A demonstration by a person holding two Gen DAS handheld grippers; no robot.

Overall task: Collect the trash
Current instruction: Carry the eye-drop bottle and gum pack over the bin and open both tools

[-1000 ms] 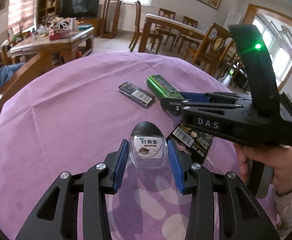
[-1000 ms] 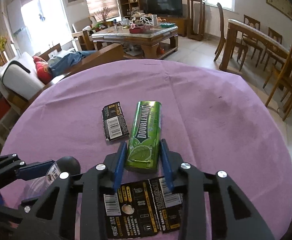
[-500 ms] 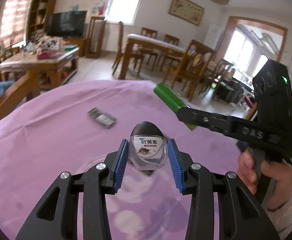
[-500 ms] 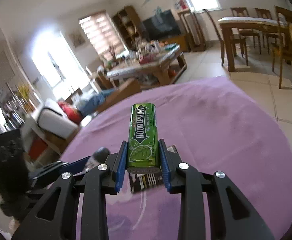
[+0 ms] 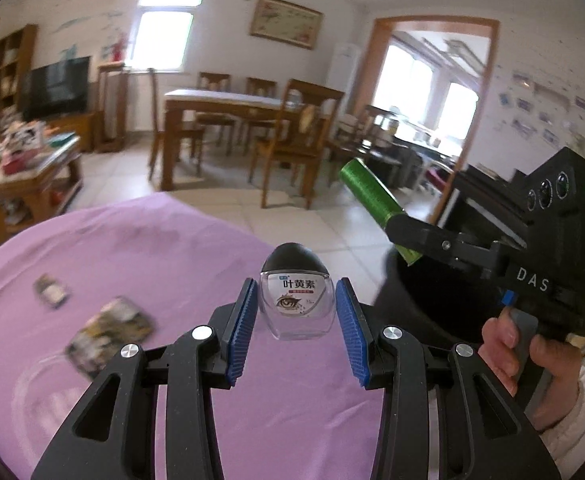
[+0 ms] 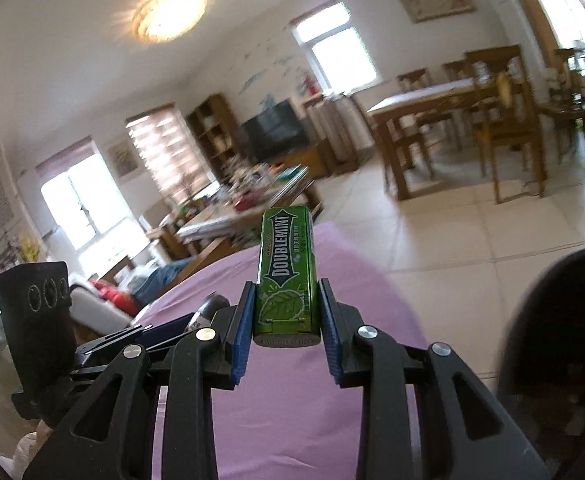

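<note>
1. The round bench under a purple cloth (image 5: 140,248) carries what is left to collect. Beyond its edge, low beside the right hand (image 5: 532,360), is a dark round bin (image 5: 432,300); its opening is too blurred to judge.

2. The flat dark printed wrapper (image 5: 110,330) lies slack on the cloth. It looks thin, light and floppy; I judge it would need a pinch at a raised edge, since a flat sheet gives little to grip. A smaller dark barcode pack (image 5: 51,290) lies farther off, well apart from it.

3. The green Doublemint gum pack (image 6: 286,276) is held off the bench in the right gripper (image 6: 286,334), fingers narrow on its lower end, so most of it sticks out in front. It seems stiff and light, with glossy sides that could slip; a hold nearer the middle would be steadier.

4. The small clear eye-drop bottle with a black cap (image 5: 295,300) sits in the left gripper (image 5: 296,340), fingers pressed on its two flat sides, above the cloth. Hard, smooth plastic, rounded at the base: likely slippery, so the flat faces are the place to hold.
</note>
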